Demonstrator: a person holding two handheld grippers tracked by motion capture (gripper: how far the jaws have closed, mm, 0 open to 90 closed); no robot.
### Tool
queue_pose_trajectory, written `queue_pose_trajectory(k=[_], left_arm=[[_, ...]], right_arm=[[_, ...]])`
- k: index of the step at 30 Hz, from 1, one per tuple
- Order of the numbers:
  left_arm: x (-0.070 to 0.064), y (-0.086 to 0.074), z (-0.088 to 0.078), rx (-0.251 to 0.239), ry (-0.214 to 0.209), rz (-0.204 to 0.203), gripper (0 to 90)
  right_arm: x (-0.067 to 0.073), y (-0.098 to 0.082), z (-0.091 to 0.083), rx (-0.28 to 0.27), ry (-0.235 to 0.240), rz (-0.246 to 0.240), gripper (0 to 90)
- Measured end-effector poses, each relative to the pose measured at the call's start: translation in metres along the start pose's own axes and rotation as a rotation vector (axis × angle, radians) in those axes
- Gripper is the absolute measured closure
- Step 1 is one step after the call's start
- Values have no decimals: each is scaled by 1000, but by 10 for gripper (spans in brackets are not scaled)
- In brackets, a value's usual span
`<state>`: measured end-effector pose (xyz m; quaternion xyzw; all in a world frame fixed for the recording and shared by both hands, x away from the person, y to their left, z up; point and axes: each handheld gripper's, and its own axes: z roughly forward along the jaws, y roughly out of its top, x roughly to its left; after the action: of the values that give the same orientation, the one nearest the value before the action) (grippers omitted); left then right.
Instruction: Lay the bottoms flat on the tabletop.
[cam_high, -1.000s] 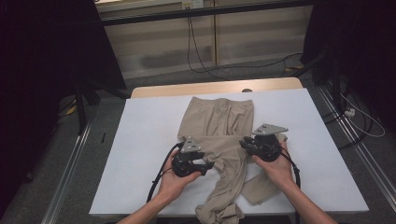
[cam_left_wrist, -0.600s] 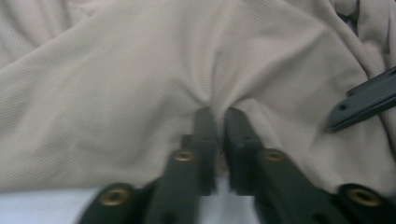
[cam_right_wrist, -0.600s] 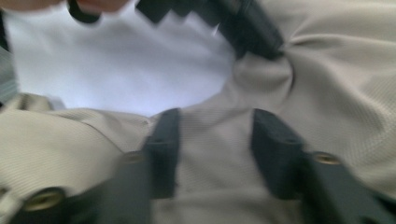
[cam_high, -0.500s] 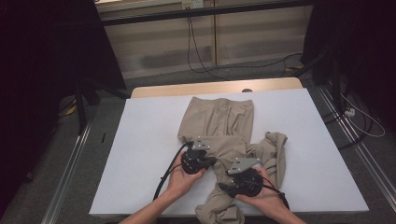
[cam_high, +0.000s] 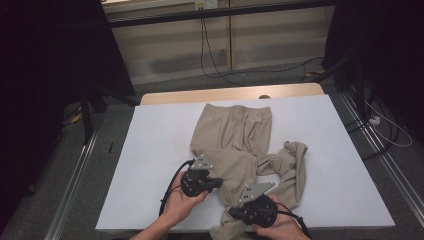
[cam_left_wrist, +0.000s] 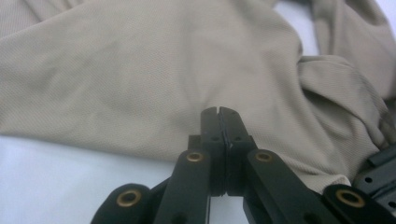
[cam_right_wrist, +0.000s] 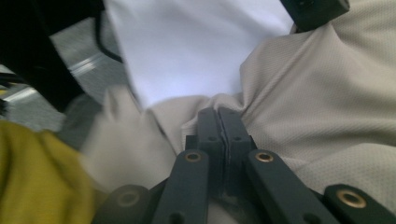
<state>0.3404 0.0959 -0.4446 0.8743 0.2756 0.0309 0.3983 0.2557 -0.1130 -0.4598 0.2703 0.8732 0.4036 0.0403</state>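
Two grippers have just closed: the left gripper (cam_high: 214, 183) pinches the beige fabric trousers' (cam_high: 235, 135) edge, the right gripper (cam_high: 234, 214) their crumpled leg at the white table's (cam_high: 150, 150) near edge. Since a second ago the right hand has come nearer, so both holds look set for straightening.

Setting: a lab-type recording bay. White-covered table (cam_high: 150, 150) on a wooden top, fixed camera overhead. Black curtains (cam_high: 45, 75) hang at 9 and 3 o'clock. Aluminium rails (cam_high: 75, 185) run along the grey floor on both sides. Loose cables (cam_high: 215, 60) trail at 12 o'clock before pale wall panels (cam_high: 260, 35).
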Motion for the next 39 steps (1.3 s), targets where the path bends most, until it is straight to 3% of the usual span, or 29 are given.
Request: queue_pose_trajectory(k=[2,3,7,10,14,17,19,21,24,27,31,34,37,39], left_arm=[[0,-4,-5,-4,7,2,900],[1,-4,-6,-7,18,6,900],[14,-1,-3,-16,47,-23,900],[21,-1,0,-24,71,-55,900],[28,2,-2,-41,113,-69,899],[31,2,-2,-44,119,-76,900],[31,2,-2,-48,116,-80,897],[30,2,-3,-58,112,-79,881],[26,3,-6,-85,118,-73,723],[12,3,-12,-111,103,-30,623],[-15,2,-12,-90,0,62,699],[-29,-1,-1,-53,-63,100,723],[-35,-4,13,-3,-52,150,619],[-38,-5,22,33,-36,191,557]], right_arm=[[4,0,-1,-14,16,6,833],[4,1,-2,-22,9,2,747],[-7,5,-12,-75,-52,6,595],[-21,5,-21,-86,-121,-2,616],[-35,-2,-25,-46,-192,-23,640],[-38,-6,-21,17,-208,-26,717],[-39,-7,-25,26,-208,-16,841],[-39,-8,-29,24,-209,-4,860],[-40,-15,-34,34,-182,34,861],[-33,-24,-41,36,-182,28,789],[-32,-24,-51,-18,-198,35,644],[-35,-17,-50,-58,-203,15,722],[-40,-12,-41,-46,-207,6,749],[-44,-12,-33,-15,-203,-3,715]])
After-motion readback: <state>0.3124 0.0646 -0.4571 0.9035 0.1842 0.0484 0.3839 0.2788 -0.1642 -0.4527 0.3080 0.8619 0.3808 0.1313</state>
